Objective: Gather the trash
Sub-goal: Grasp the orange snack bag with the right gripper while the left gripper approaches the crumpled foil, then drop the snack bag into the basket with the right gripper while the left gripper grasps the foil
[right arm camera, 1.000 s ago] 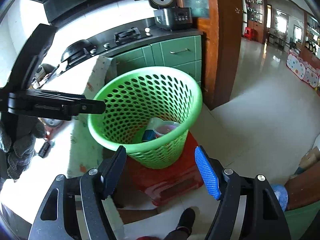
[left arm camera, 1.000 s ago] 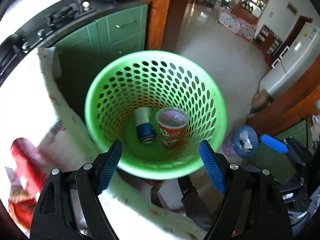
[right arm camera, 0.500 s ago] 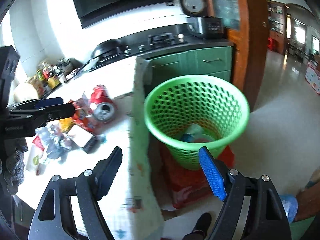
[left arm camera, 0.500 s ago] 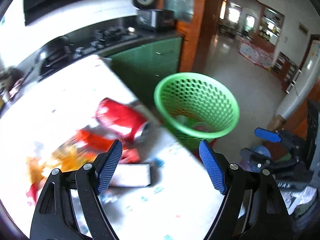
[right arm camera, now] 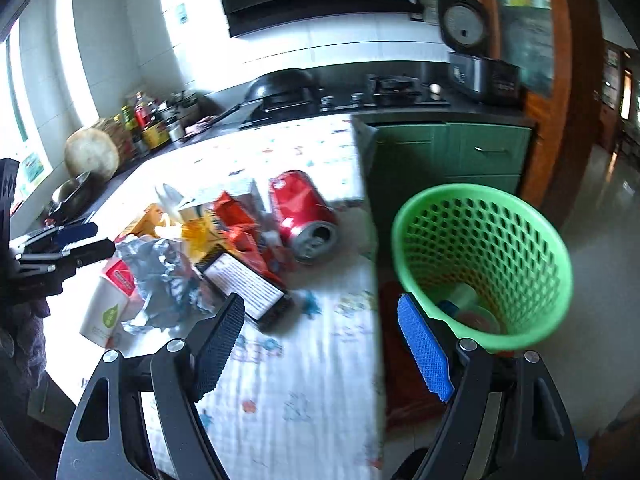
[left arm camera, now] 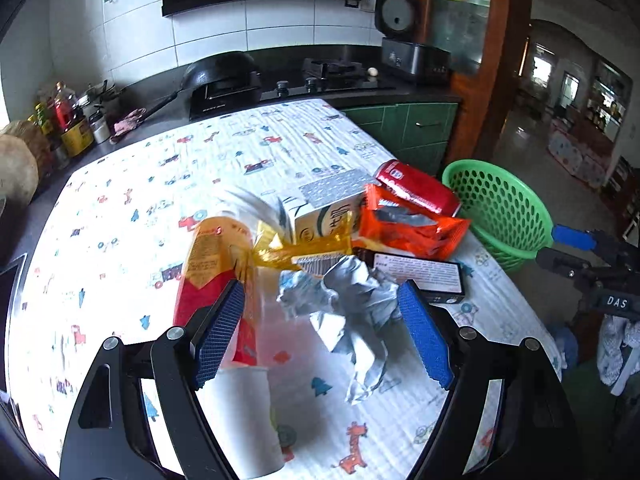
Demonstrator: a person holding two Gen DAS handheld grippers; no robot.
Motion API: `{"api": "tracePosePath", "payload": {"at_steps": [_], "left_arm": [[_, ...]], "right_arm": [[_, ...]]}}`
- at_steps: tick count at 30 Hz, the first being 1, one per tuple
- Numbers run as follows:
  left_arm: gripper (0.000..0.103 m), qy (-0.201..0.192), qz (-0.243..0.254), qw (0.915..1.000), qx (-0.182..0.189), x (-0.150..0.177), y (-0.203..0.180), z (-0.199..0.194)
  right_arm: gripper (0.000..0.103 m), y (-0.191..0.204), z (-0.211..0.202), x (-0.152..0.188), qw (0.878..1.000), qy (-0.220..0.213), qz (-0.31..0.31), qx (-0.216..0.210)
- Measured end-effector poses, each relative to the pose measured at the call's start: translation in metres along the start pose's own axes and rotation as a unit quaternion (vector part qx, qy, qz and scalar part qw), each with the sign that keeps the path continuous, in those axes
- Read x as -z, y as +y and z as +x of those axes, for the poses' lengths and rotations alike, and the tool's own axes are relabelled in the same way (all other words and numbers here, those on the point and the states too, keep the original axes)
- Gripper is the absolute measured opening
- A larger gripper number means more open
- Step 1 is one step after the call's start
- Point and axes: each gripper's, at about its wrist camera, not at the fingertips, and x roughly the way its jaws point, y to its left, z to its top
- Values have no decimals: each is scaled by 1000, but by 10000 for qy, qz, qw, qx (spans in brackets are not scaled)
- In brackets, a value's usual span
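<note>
The step in hand looks like picking the next piece of trash from the pile on the bench [left arm camera: 120, 208], which is covered with a white cloth printed with small cartoon figures. In the left wrist view, the left hand-held gripper [left arm camera: 320, 332] fills the bottom of the frame, its jaws wide apart and holding nothing, pointed down at a crumpled grey paper [left arm camera: 352, 312] that lies in the centre between the blue pads. Just left of it lies a yellow and red packet [left arm camera: 208, 264], with a white cup [left arm camera: 240, 420] at the bottom of the frame. Above the paper sit a black box [left arm camera: 420, 276], an orange wrapper [left arm camera: 408, 228], a carton [left arm camera: 320, 208] and a red can [left arm camera: 416, 188]. The green basket [left arm camera: 500, 208] stands at centre right, beyond the bench edge. In the right wrist view, the right hand-held gripper [right arm camera: 320, 344] is also wide open and empty, hanging over the near bench edge at the bottom of the frame, with the basket at lower right; a few items already lie in its bottom. The next move probably calls for lowering the left jaws around the crumpled paper and closing on it gently, since it is light and may slip or drag neighbouring litter.
</note>
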Motion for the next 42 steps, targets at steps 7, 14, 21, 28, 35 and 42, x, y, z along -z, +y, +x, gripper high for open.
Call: {"api": "tracePosePath", "payload": {"at_steps": [7, 14, 21, 28, 35, 42], "left_arm": [[78, 5, -145, 9999, 26, 21, 18, -6], [78, -41, -167, 9998, 103, 32, 23, -15], [77, -51, -179, 9995, 253, 41, 20, -20], [74, 36, -159, 9990, 425, 43, 13, -8], [64, 163, -137, 9982, 561, 39, 7, 10], [56, 299, -85, 9984, 470, 33, 0, 32]], "right_arm": [[75, 37, 29, -23, 9987, 59, -414, -277], [71, 59, 65, -38, 9957, 254, -830, -316], [64, 69, 100, -41, 9915, 460, -1209, -124], [45, 73, 118, -42, 9881, 608, -1410, -4], [24, 72, 106, -40, 9902, 488, -1279, -258], [21, 68, 80, -43, 9933, 172, -1070, -404]]}}
